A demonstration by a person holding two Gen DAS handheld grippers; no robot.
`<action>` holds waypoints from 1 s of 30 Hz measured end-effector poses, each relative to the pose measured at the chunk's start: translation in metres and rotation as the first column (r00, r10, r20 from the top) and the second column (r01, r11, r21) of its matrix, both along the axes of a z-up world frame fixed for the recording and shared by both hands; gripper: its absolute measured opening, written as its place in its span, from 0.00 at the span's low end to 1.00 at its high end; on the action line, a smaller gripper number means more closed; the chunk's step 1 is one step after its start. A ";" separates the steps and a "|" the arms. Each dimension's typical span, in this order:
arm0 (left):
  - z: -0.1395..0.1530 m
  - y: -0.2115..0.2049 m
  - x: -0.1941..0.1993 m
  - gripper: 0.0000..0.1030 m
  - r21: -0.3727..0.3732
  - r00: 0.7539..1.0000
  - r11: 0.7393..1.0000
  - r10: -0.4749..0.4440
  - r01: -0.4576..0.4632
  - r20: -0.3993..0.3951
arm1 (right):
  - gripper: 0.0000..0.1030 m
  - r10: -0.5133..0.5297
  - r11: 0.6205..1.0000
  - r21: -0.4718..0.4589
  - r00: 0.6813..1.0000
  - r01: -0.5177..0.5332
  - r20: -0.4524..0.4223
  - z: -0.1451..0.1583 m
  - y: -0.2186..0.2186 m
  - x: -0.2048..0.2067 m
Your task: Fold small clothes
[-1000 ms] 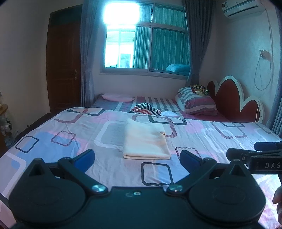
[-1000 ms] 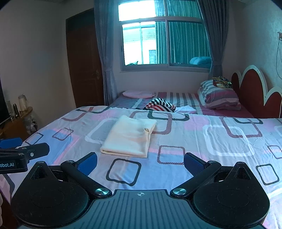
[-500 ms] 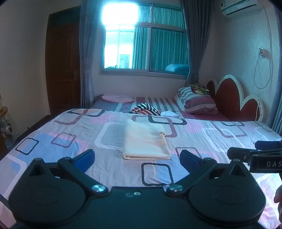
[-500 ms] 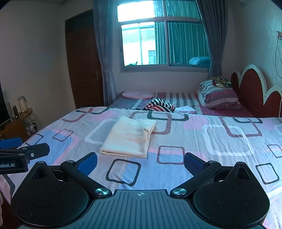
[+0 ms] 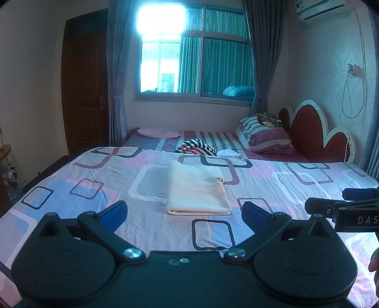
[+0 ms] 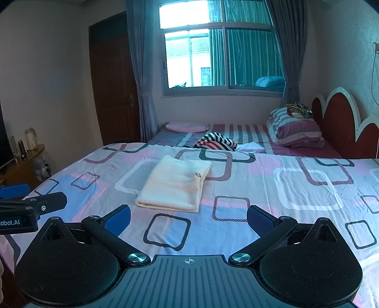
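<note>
The folded cream garment [image 5: 197, 189] lies flat on the patterned bed [image 5: 296, 180], well ahead of both tongs. The left tongs [image 5: 184, 210] and right tongs [image 6: 188, 216] stand wide apart and hold nothing. Behind it lies a striped cloth [image 6: 216, 141], perhaps another garment.

A bedroom with pale walls. A wide window [image 5: 194, 68] with grey curtains [image 5: 261, 59] lets in bright daylight, glaring at its upper left pane. A dark wooden door [image 5: 86, 87] stands left of it. The bed [image 5: 296, 189] wears a sheet printed with rounded squares; a red scalloped headboard [image 5: 315, 130] stands at the right, beside striped pillows [image 5: 265, 135]. An air conditioner [image 5: 319, 9] hangs high on the right wall. A wooden shelf [image 6: 23, 161] holds jars at the left.
</note>
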State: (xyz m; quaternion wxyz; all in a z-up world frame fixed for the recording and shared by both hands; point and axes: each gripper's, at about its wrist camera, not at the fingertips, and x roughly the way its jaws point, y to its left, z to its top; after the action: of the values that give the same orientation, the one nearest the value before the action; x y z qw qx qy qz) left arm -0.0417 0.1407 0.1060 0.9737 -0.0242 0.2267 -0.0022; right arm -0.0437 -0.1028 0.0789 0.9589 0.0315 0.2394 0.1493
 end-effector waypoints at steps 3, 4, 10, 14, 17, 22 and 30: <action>0.000 -0.001 0.000 1.00 -0.001 1.000 1.000 0.000 0.000 0.001 | 1.00 0.001 1.000 0.000 1.000 -0.001 0.000 0.000 0.000 0.000; 0.000 -0.001 0.000 1.00 0.000 1.000 1.000 0.000 0.000 0.002 | 1.00 0.000 1.000 0.000 1.000 0.000 -0.001 0.000 0.000 0.000; -0.001 0.007 0.003 1.00 0.013 1.000 1.000 -0.007 0.007 0.004 | 1.00 0.001 1.000 -0.001 1.000 -0.001 -0.002 0.000 0.000 0.000; -0.002 0.011 0.004 1.00 0.011 1.000 1.000 -0.009 0.009 0.006 | 1.00 0.000 1.000 0.000 1.000 0.000 -0.004 0.000 0.000 0.000; -0.002 0.010 0.004 1.00 0.014 1.000 1.000 -0.010 0.010 0.006 | 1.00 0.001 1.000 0.000 1.000 -0.001 -0.004 0.000 -0.001 0.000; -0.002 0.011 0.005 1.00 0.019 1.000 1.000 -0.018 0.018 0.010 | 1.00 0.002 1.000 0.001 1.000 -0.002 -0.003 -0.001 -0.001 0.000; -0.002 0.011 0.005 1.00 0.022 1.000 0.999 -0.027 0.027 0.014 | 1.00 -0.003 1.000 0.000 1.000 0.003 -0.002 -0.001 -0.001 -0.002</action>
State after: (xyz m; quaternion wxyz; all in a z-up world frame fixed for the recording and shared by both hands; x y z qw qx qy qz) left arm -0.0372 0.1517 0.1036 0.9754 -0.0103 0.2199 -0.0131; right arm -0.0452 -0.1038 0.0776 0.9588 0.0318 0.2404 0.1478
